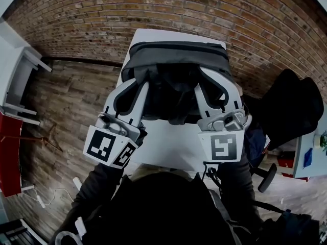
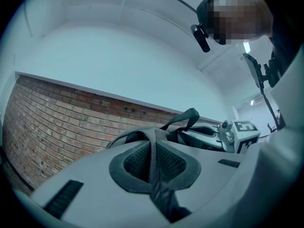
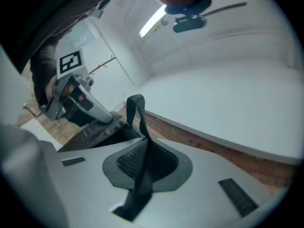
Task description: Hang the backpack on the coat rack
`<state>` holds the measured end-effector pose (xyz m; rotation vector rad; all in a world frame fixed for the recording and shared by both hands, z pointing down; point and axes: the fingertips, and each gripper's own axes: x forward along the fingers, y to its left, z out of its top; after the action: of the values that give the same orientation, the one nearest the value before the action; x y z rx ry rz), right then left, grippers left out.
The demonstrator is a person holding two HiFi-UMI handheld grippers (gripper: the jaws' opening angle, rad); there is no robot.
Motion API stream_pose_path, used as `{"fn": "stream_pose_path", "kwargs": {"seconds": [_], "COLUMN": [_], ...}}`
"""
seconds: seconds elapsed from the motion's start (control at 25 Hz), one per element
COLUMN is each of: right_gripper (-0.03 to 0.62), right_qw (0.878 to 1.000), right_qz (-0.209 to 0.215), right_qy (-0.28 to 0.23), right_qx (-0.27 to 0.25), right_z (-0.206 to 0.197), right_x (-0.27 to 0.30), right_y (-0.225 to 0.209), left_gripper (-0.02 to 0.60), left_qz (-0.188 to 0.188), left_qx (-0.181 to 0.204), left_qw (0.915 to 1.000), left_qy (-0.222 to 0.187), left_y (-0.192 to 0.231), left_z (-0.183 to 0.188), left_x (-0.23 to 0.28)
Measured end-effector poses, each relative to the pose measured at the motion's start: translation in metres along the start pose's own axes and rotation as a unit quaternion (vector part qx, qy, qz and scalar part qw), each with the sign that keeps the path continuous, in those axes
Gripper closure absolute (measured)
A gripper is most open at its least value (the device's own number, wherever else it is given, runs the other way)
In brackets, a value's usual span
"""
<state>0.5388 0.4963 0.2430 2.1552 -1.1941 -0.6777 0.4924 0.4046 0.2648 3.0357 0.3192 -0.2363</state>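
Backpack (image 1: 173, 68), dark grey and black, is over the white table (image 1: 168, 149) right in front of the person, between both grippers. Can't tell if it rests on the tabletop or is lifted off it. Left gripper (image 2: 154, 161): jaws clamped together on a black webbing strap (image 2: 152, 148), which runs up through the dark mesh pads and back to the bag. Right gripper (image 3: 144, 164): jaws also closed tight, pinching a second black strap (image 3: 141, 179); its free end stands up as a loop past the jaw tips. In the head view both grippers point away from the person, side by side, one at each side of the backpack's near edge, marker cubes toward the camera. Brick wall (image 1: 102, 19) behind the table, wood-plank floor (image 1: 66, 106) to the left. Black office chair (image 1: 288, 108) at the right, near the table.
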Motion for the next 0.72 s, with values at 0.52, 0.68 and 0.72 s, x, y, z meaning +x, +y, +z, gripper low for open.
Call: {"fn": "stream_pose_path", "kwargs": {"seconds": [0.52,0.68,0.72], "right_gripper": [0.576,0.576,0.576], "right_qw": [0.979,0.971,0.968], "right_qz": [0.027,0.057,0.068], "right_qy": [-0.063,-0.093,-0.101], "right_qx": [0.194,0.214,0.221], "right_z": [0.040,0.062,0.066], "right_x": [0.014,0.016,0.016], "right_y": [-0.006,0.012,0.016], "left_gripper": [0.538,0.538,0.538], "left_qz": [0.068,0.115,0.128], "left_qx": [0.055,0.074,0.078], "left_qw": [0.9958,0.9900,0.9880], "left_qy": [-0.025,-0.035,-0.038], "left_y": [0.005,0.007,0.006], "left_z": [0.031,0.044,0.048], "left_x": [-0.035,-0.066,-0.073]}}
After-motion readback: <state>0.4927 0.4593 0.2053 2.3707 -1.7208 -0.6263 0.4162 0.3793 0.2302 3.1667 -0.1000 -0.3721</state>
